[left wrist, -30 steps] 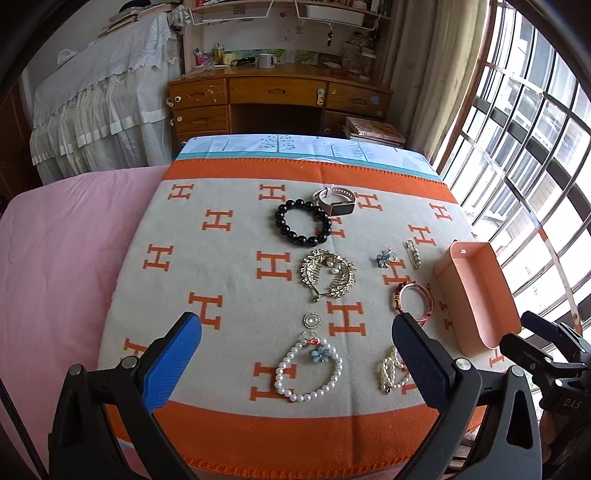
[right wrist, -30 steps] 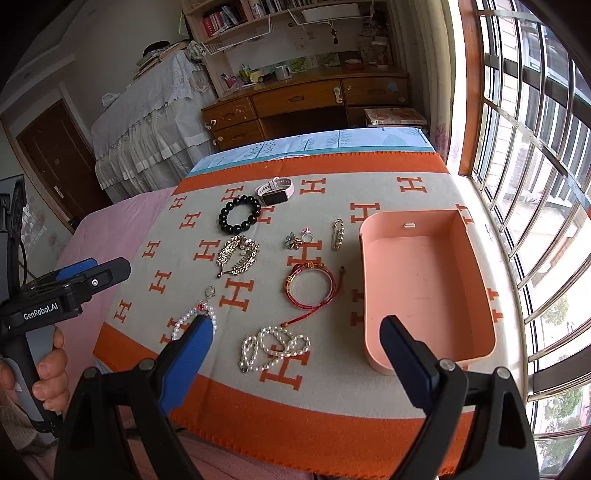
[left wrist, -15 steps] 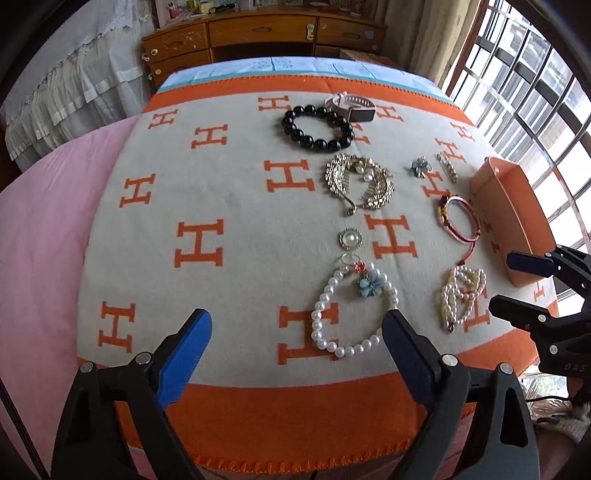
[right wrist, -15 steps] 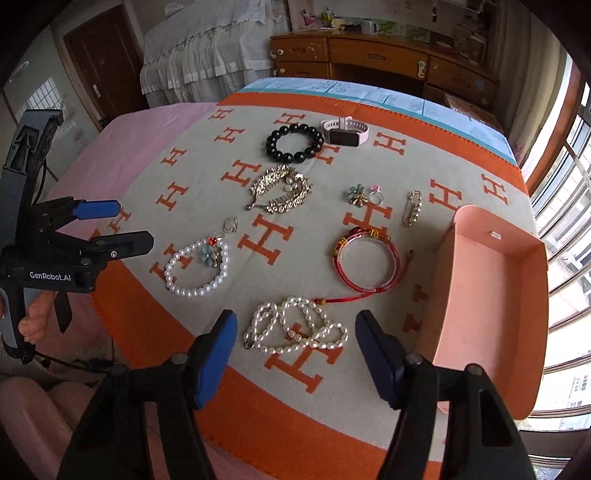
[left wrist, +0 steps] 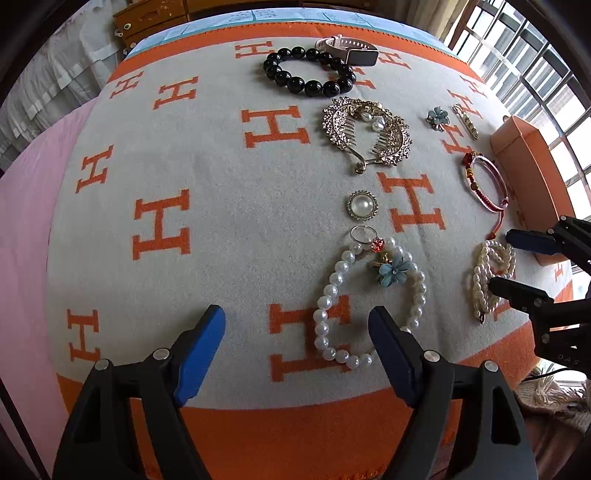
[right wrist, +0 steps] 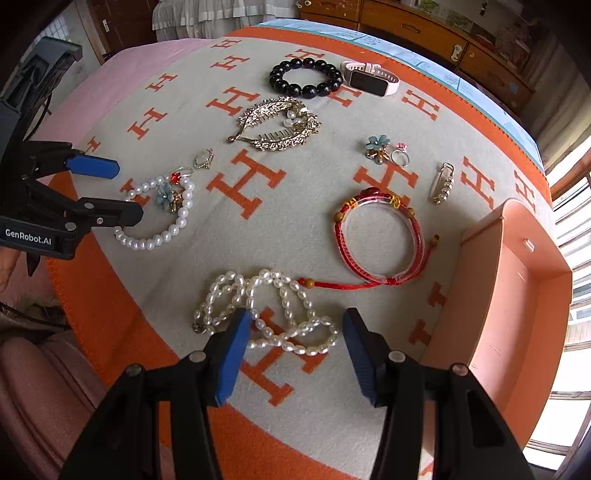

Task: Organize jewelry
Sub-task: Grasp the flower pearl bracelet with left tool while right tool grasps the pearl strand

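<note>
Low over the blanket (left wrist: 221,229), left tongs (left wrist: 295,332) pointing steeply down, jaws closing, pads not yet pressing on anything; between the blue pads (left wrist: 201,347), the near end of a round pearl bracelet (left wrist: 332,295) with a blue flower charm, lying flat; just beyond it, a small ring (left wrist: 364,233) and a round pearl brooch (left wrist: 362,205).

Beside it, right tongs (right wrist: 293,332) likewise tilted down, jaws closing, nothing gripped yet; between the pads (right wrist: 231,350), part of a tangled strand of small pearls (right wrist: 266,310), loose on the cloth; just past the strand, a red cord bracelet (right wrist: 380,236) with its tail trailing toward the pearls.

Further out: gold leaf-shaped hair comb (right wrist: 277,125) at mid-blanket; black bead bracelet (right wrist: 306,77) and pink smartwatch (right wrist: 371,79) side by side at the far edge, touching or nearly so; blue flower trinket (right wrist: 376,146) with a small ring (right wrist: 400,155) just beside it; pearl-set safety pin (right wrist: 443,182) near the box.

At the window side, open peach-coloured box (right wrist: 480,266), standing on the blanket well apart from the round pearl bracelet, close to the red one; none of the jewelry visible inside it.

Underneath all, cream blanket with orange H pattern and orange border, spread on a bed with pink sheet (left wrist: 22,221); beyond, wooden drawers (right wrist: 406,22); barred window (left wrist: 535,74) on the box's side.
</note>
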Available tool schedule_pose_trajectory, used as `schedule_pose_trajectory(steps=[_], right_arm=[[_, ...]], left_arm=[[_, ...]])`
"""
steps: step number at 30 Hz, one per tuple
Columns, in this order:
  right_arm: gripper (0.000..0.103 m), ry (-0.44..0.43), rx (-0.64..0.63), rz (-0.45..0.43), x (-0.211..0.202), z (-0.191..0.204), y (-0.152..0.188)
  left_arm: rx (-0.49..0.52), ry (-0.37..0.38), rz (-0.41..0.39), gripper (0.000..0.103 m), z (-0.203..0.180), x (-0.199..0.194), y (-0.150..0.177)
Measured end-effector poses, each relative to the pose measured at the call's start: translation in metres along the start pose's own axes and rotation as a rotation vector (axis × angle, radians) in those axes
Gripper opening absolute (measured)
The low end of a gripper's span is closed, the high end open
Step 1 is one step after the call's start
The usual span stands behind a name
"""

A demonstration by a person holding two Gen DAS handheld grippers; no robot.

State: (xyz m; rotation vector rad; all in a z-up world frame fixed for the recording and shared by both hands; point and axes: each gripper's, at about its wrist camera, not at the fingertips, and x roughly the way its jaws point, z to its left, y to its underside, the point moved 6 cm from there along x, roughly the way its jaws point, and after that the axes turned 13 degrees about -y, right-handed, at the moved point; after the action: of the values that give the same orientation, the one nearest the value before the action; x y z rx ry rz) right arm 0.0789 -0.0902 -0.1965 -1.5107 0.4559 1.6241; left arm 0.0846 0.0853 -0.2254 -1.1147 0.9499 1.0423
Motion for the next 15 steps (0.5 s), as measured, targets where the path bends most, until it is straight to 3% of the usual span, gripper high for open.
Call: schedule_pose_trajectory(steps=[1,2,3,4,5,6,9,12,15], right_arm=[[0.045,-0.006,0.003,0.000,0.000,0.000,0.000],[0.032,-0.005,0.005,0.000,-0.001,-0.001,-0.001],[0.023,-0.007,0.006,0.001,-0.003,-0.001,-0.001],[0.018,-0.012,0.012,0.004,-0.003,-0.002,-0.002],[0.012,-0.011,0.020,0.005,-0.004,-0.003,-0.003],[0.012,-0.008,0.017,0.003,-0.004,-0.003,-0.003],[0.011,-0.003,0.014,-0.015,-0.004,0.000,-0.004],[0.009,-0.059,0.054,-0.054,-0.008,0.000,-0.004],[0.009,-0.088,0.082,-0.120,-0.023,0.000,-0.006]], left_arm=[[0.021,-0.017,0.000,0.070,-0.002,-0.001,-0.001],[0.036,-0.011,0.000,0.067,-0.005,-0.002,-0.003],[0.053,-0.008,0.005,0.058,-0.007,-0.004,-0.005],[0.068,-0.006,0.006,0.042,-0.010,-0.006,-0.006],[0.081,-0.004,0.008,0.033,-0.013,-0.008,-0.008],[0.093,-0.003,0.012,0.009,-0.017,-0.009,-0.010],[0.086,0.010,0.021,0.005,-0.022,-0.009,-0.014],[0.023,0.075,0.036,0.005,-0.017,-0.012,-0.013],[-0.025,0.089,-0.003,0.005,-0.007,-0.027,-0.017]])
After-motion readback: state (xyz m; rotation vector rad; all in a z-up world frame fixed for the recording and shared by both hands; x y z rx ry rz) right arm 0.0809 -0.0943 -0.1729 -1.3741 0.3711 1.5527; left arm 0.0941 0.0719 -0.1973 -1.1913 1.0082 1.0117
